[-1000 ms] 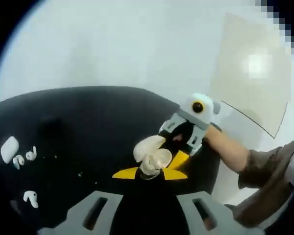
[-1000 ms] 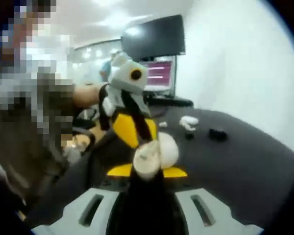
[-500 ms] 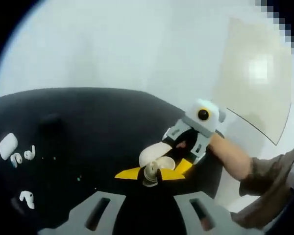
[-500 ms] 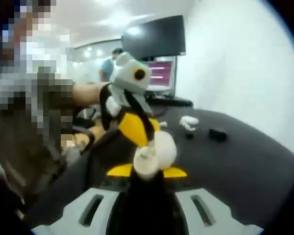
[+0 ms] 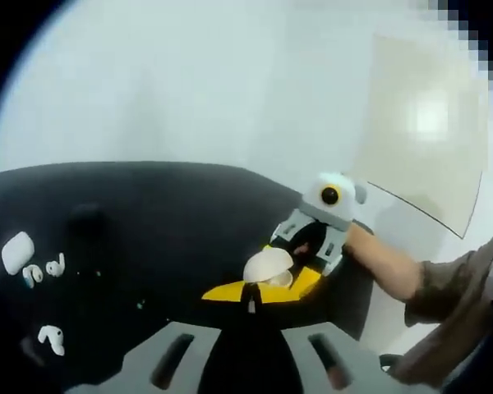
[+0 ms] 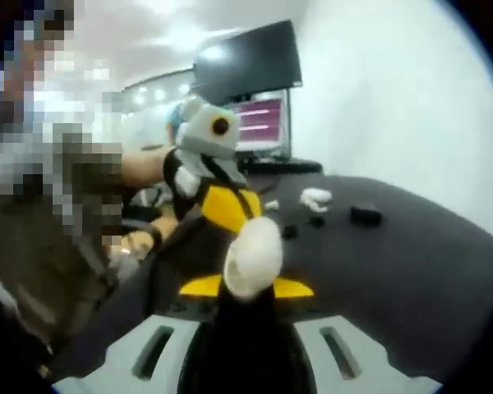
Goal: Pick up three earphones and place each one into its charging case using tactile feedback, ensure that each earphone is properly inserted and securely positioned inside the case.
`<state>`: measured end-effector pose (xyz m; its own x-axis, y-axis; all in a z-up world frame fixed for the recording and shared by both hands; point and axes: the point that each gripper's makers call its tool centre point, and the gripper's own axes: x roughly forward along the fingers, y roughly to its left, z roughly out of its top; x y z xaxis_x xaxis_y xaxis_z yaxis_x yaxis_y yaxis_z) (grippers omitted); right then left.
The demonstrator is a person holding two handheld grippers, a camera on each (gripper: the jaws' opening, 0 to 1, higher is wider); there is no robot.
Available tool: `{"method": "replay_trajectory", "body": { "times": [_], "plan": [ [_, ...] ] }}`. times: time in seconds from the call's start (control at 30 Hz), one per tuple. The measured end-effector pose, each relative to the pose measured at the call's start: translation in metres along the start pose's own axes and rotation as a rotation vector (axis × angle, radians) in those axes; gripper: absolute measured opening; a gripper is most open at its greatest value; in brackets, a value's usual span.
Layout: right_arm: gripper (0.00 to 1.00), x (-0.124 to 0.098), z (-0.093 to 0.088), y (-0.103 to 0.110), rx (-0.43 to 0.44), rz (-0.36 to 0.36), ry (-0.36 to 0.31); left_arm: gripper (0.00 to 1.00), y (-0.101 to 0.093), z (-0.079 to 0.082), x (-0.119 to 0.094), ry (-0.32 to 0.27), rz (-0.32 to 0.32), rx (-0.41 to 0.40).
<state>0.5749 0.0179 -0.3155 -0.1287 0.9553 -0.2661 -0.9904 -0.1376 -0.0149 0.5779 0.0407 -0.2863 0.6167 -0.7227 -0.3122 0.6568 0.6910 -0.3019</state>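
At the centre of the left gripper view, just above its own yellow-tipped jaws, the charging case (image 5: 268, 267) is pinched between both tools and held clear of the dark surface (image 5: 148, 238). The left claw (image 5: 251, 293) is clenched on the case from below. The right claw (image 5: 300, 256) enters from 2 o'clock and meets the same white body; whether it clenches the case or an earphone going into it cannot be told from either view. In the right gripper view the case (image 6: 251, 256) sits directly over the right claw (image 6: 246, 287), with the left claw (image 6: 227, 207) coming in from 11 o'clock.

Procedure for the step in hand, judged as seating and closing:
- Keep the left claw steady as the anchor; apply the closing or pressing force with the right claw alone.
- Press along the case's own axis, so that it does not twist out of the jaws.
- Rely on felt resistance, since the claws hide the opening.

At 9 o'clock in the left gripper view, a second case (image 5: 16, 252) and loose earphones (image 5: 52, 338) lie on the surface, well apart from the claws.
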Motion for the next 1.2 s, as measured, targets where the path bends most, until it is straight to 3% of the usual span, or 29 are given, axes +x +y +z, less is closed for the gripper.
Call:
{"method": "replay_trajectory", "body": {
  "times": [0.13, 0.33, 0.47, 0.87, 1.03, 1.2],
  "plan": [
    [0.21, 0.0, 0.0, 0.0, -0.006, -0.001, 0.005, 0.1, -0.006, 0.002, 0.001, 0.008, -0.013, 0.019],
    [0.21, 0.0, 0.0, -0.001, -0.039, -0.012, 0.009, 0.1, -0.002, 0.001, 0.006, 0.008, 0.039, 0.036],
    [0.21, -0.002, 0.0, -0.004, -0.035, -0.021, 0.008, 0.15, -0.007, 0.002, 0.006, -0.007, 0.053, 0.053],
    [0.21, -0.002, 0.0, -0.002, -0.024, -0.006, 0.008, 0.09, -0.003, 0.003, 0.004, 0.02, 0.059, 0.064],
    [0.21, -0.003, 0.001, -0.002, -0.026, -0.007, -0.002, 0.09, -0.008, 0.012, 0.002, -0.032, 0.011, 0.051],
    [0.21, -0.005, 0.006, 0.001, -0.021, 0.006, -0.019, 0.08, -0.008, 0.012, 0.001, -0.045, -0.002, 0.05]
  ]
}}
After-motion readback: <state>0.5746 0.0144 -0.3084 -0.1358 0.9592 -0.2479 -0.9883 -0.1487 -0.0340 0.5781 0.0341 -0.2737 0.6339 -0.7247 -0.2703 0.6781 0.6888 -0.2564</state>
